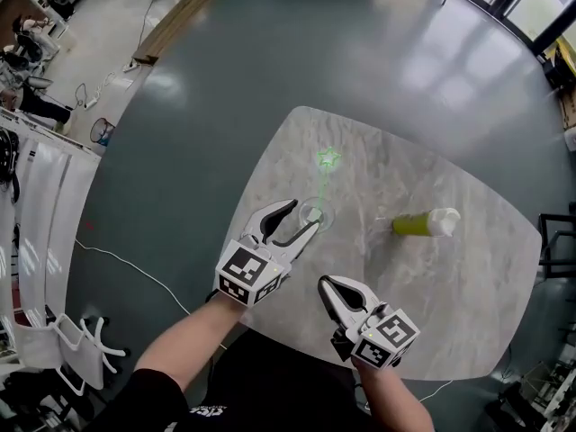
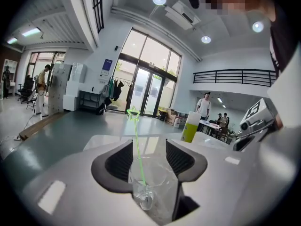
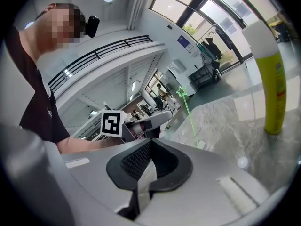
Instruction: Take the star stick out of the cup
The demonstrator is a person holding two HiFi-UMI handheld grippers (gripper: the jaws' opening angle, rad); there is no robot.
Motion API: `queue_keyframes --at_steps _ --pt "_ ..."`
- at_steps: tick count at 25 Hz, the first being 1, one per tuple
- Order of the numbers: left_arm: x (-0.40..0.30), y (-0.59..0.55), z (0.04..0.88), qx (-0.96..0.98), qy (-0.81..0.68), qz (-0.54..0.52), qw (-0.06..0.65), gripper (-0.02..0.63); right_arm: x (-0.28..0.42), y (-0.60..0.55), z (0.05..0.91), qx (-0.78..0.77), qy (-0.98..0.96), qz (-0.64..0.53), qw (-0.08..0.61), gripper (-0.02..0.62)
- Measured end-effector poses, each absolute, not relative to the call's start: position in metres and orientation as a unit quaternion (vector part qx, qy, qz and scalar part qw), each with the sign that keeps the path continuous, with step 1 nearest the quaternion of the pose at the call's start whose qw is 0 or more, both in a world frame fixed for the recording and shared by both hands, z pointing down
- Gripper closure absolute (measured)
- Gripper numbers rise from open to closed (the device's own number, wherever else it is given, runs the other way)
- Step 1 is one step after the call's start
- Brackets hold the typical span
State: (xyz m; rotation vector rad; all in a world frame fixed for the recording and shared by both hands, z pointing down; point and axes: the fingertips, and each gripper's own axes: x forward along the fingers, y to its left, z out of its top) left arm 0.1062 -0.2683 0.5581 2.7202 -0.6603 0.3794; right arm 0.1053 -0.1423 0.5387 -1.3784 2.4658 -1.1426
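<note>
Left hand-held gripper (image 1: pixel 304 215) agape around clear cup (image 2: pixel 149 185) with thin, bright-green star stick (image 2: pixel 136 140); right hand-held gripper (image 1: pixel 326 283) closed, empty.

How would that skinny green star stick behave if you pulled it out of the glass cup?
Likely very light and slightly bendy: the star stick is hair-thin and leans in the cup. So slim, it may slip from a loose pinch. The clear cup looks light and could tip if the stick drags its rim.
</note>
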Motion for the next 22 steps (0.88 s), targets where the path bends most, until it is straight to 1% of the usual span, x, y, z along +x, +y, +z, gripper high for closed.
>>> queue_keyframes --at_steps 2,8,10,17,22 --pt "0.111 -0.274 0.567 0.949 -0.231 0.141 0.160 0.394 0.107 -0.142 0.544 -0.450 0.806 -0.383 0.048 0.581" --pt "0.129 -0.282 0.600 0.944 -0.216 0.186 0.169 0.328 0.108 -0.146 0.551 -0.446 0.801 -0.396 0.052 0.581" --pt "0.134 -0.284 0.610 0.941 -0.213 0.202 0.172 0.319 0.107 -0.146 0.550 -0.444 0.801 -0.398 0.054 0.581" --pt "0.143 -0.294 0.629 0.931 -0.216 0.229 0.186 0.327 0.115 -0.146 0.548 -0.447 0.799 -0.400 0.053 0.581" --pt "0.144 -0.301 0.633 0.926 -0.220 0.238 0.193 0.365 0.125 -0.148 0.544 -0.456 0.792 -0.401 0.060 0.581"
